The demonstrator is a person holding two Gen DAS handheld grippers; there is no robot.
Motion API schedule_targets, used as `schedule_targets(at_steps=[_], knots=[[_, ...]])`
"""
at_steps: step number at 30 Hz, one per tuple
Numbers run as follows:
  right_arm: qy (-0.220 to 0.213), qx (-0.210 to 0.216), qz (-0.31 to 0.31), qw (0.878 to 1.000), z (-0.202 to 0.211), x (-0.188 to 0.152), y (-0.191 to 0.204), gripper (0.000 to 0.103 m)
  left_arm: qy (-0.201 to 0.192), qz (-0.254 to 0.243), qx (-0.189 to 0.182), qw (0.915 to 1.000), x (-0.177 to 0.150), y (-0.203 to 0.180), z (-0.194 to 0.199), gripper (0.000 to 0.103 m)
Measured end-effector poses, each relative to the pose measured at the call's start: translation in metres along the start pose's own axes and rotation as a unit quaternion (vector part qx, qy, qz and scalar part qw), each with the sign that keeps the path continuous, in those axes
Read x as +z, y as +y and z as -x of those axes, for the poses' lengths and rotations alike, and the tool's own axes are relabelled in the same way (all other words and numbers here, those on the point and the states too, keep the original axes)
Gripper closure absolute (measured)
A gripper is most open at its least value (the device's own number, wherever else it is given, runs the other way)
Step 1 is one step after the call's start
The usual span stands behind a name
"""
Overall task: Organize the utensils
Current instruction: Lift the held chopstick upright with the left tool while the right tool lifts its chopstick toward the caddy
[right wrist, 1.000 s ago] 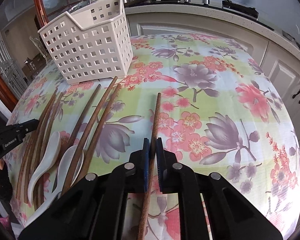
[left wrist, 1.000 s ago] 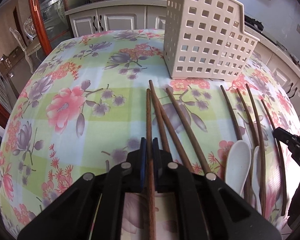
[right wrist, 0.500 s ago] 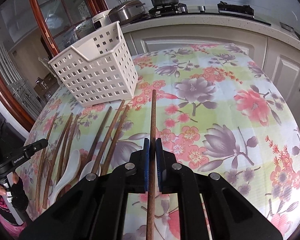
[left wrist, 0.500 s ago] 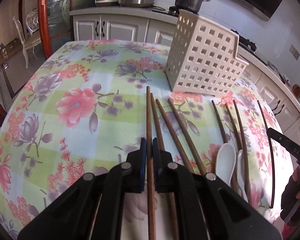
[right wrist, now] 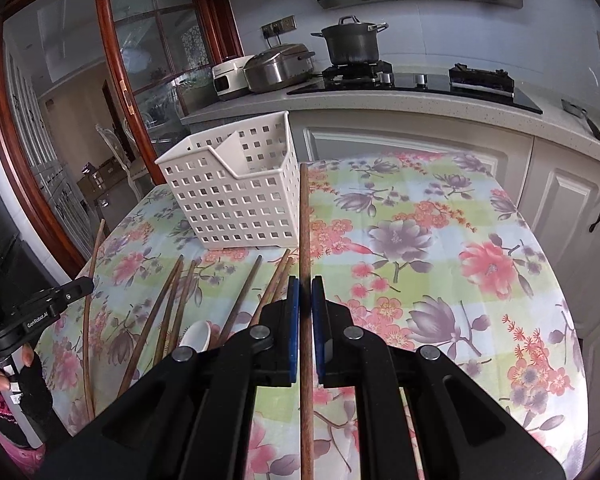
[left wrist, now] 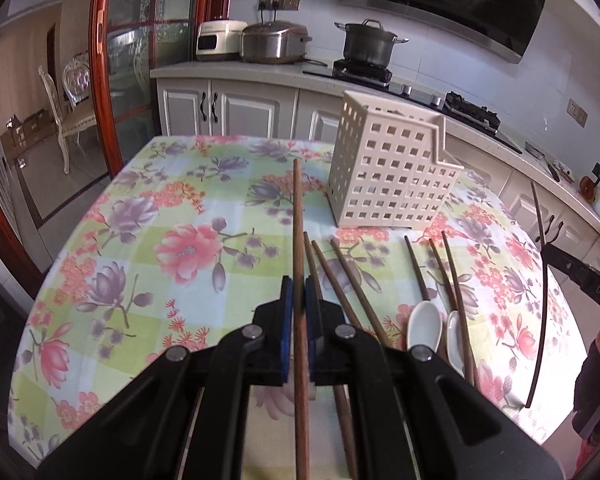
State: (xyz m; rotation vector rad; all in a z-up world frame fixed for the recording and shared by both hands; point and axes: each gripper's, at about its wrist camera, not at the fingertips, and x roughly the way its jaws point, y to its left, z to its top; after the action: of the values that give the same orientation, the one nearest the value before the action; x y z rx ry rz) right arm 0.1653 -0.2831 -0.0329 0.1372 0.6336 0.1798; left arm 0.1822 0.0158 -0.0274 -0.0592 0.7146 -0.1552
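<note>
Two wooden chopsticks are off the table, one per gripper. The left chopstick [left wrist: 298, 216] sits clamped in the left gripper [left wrist: 299, 296], pads tight on the shaft, tip raised toward the white perforated holder [left wrist: 392, 172]. The right chopstick [right wrist: 304, 220] is pinched the same way in the right gripper [right wrist: 305, 296], tip just beside the holder's near corner.

Handling, as a guess: light, stiff, thin, smooth wood, so apt to pivot or slide btwn the pads. Each is gripped partway along w/ a long free end fwd, which suits aiming but lets the tip swing. The holder looks light too and could tip if knocked.

Rest of the chopsticks [left wrist: 348, 276] and two white spoons [left wrist: 422, 326] lie on the floral tablecloth [left wrist: 148, 240] in front of the holder.

Vs a sec ago: both sticks then lay low along the cloth; now both grippers have lifted and tilted up, so counter, pot and cabinets fill the upper view. Grip unchanged on both.
</note>
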Motion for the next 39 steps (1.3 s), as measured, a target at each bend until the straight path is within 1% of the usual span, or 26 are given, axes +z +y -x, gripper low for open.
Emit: schedule_targets(at_steps=[9,20,39], knots=[[-0.030,-0.006,0.038,0.999,0.028,0.003,0.022,0.094,-0.041,-0.010,0.005,0.9991,-0.001,-0.005,0.032,0.097],[-0.052,-0.006,0.057,0.997,0.048,0.004,0.036,0.094,-0.086,-0.015,0.008,0.9961,0.002,-0.005,0.063,0.097],[-0.078,-0.013,0.080,0.994,0.062,0.011,0.049,0.094,-0.119,-0.033,0.031,0.9919,0.007,-0.015,0.078,0.097]])
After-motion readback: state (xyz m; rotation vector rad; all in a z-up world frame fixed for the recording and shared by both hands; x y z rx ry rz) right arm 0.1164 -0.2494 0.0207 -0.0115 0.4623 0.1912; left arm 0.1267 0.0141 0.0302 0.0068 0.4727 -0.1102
